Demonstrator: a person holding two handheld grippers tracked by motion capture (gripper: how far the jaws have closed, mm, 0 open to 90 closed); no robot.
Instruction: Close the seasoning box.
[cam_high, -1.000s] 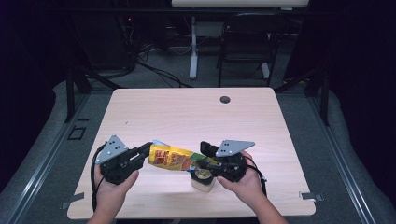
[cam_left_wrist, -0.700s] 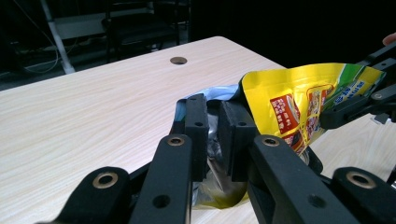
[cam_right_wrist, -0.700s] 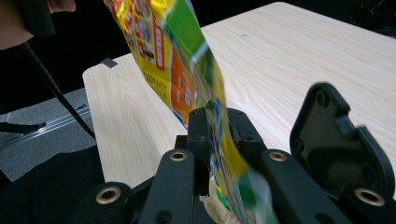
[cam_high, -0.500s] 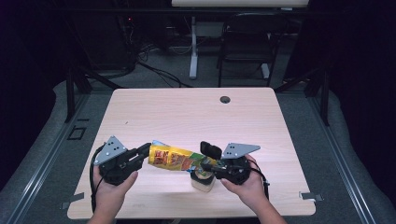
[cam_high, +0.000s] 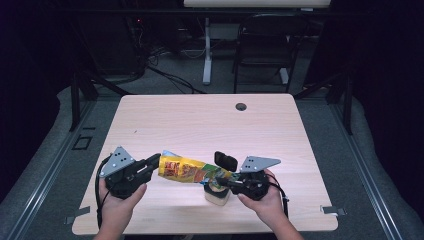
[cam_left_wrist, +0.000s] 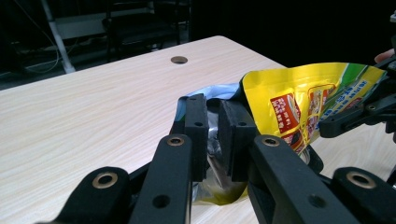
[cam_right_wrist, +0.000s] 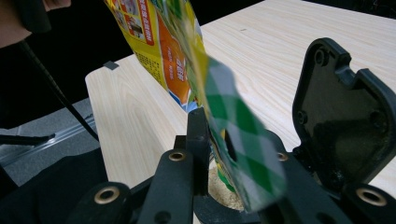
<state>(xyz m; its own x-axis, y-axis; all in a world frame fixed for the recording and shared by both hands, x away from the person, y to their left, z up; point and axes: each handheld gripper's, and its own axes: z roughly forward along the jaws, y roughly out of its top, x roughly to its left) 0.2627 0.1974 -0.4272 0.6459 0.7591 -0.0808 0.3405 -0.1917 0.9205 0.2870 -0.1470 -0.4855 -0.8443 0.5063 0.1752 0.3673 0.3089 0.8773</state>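
While held off the desk (cam_high: 200, 120), hangs almost level over its near middle: yellow snack bag (cam_high: 185, 169), long axis running left to right. Carries red and orange pictures on the yellow, a green checked band at the right end, silver lining and a blue edge at the left end.

Pinched at that left end by the left tongs (cam_left_wrist: 214, 135), pads pressed together on the crumpled foil. Runs at the right end between the jaws of the right tongs (cam_high: 222, 181), which have just been opening. Cannot tell whether those pads press on the green checked band, since it covers one of them in the right gripper view.

Directly under the bag's right end, standing on the desk: small beige jar (cam_high: 216, 195), mouth up, pale crumbly stuff inside. Raised just beyond it, on the far side: black lid (cam_high: 226, 160), tilted upright.

Wrapped around the gripper bodies at the near edge: left hand (cam_high: 117, 205) and right hand (cam_high: 265, 200), forearms coming in from the near side.

Farther off on the desk, well apart from all this: round cable hole (cam_high: 241, 106) near the far edge.
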